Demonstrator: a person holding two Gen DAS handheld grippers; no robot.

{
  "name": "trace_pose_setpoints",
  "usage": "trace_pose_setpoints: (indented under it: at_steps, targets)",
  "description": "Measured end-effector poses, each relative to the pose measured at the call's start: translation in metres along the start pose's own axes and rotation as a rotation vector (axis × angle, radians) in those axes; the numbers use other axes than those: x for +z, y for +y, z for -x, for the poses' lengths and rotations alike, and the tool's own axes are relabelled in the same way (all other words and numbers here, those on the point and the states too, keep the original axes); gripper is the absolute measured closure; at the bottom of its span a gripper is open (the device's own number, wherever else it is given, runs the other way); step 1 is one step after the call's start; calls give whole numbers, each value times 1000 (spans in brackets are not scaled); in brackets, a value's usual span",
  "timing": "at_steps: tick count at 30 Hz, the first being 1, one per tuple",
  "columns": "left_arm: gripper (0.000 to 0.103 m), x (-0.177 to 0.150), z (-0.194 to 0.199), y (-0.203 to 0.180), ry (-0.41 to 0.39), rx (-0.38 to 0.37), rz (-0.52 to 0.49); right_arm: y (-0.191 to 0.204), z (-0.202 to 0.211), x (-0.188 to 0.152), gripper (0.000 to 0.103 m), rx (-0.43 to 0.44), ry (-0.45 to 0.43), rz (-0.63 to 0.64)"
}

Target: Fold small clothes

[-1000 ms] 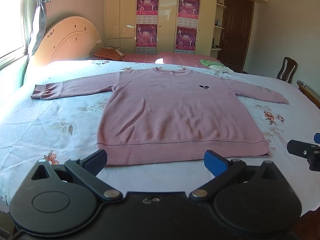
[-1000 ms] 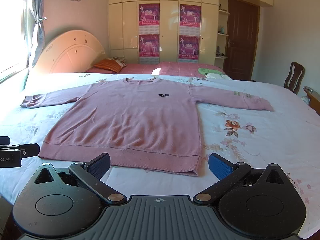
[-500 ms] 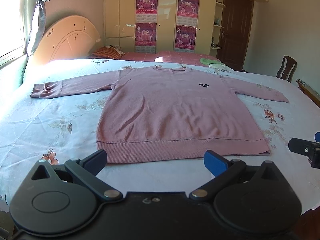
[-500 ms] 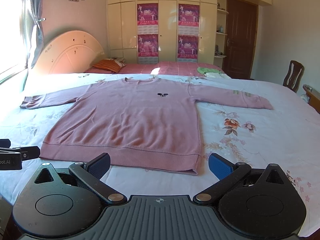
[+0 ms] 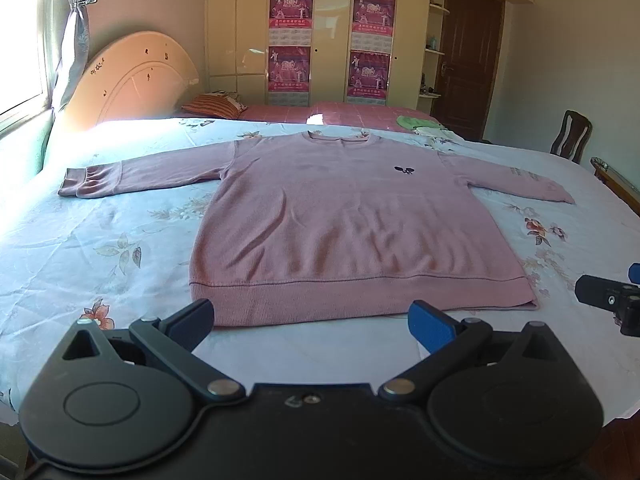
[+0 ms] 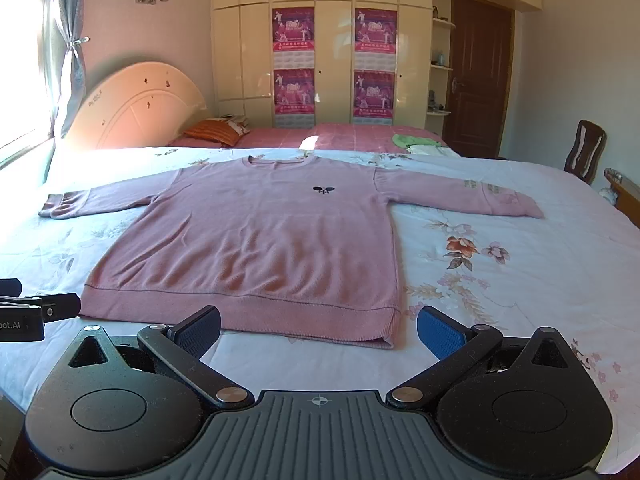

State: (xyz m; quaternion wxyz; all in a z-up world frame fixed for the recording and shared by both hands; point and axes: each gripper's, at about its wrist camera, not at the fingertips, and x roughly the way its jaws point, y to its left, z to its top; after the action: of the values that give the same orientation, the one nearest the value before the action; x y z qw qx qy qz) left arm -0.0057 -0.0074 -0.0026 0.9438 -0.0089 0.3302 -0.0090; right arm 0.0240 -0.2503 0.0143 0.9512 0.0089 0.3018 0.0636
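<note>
A pink long-sleeved sweater (image 5: 344,224) lies flat and face up on the bed, both sleeves spread out, hem toward me. It also shows in the right wrist view (image 6: 260,240). My left gripper (image 5: 312,320) is open and empty, just short of the hem near its left half. My right gripper (image 6: 318,330) is open and empty, just short of the hem's right corner. Each gripper shows at the edge of the other's view, the right gripper (image 5: 608,300) and the left gripper (image 6: 36,312).
The bed has a pale blue floral sheet (image 5: 100,248). A second bed with a pink cover (image 6: 352,136), a striped pillow (image 6: 212,132) and green cloth (image 6: 412,140) stands behind. A wooden chair (image 6: 584,152) stands at the right, a headboard (image 6: 136,108) at the left.
Both grippers have crept slightly forward toward the sweater's hem. The sweater has not moved and both grippers stay open.
</note>
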Motion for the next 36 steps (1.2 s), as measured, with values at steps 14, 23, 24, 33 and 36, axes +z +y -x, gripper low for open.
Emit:
trace_pose_setpoints:
  at_steps: [14,23,24,33,36]
  targets:
    - [0,0,1,-3,-2,2,-8,0,1,-1,0,-2,0,-3]
    - [0,0,1,-4,-3,3,-8,-1,1,-1,0,-5,0,-1]
    - [0,0,1,-4,-3,3,-8,0,1,-2,0,-6,2,0]
    - [0,0,2,-4,-3,3,-9,-1,1,-3,0,-5,-2,-3]
    - [0,0,2,-6,-3,3,-12,-3,0,-2,0,-11,1,-3]
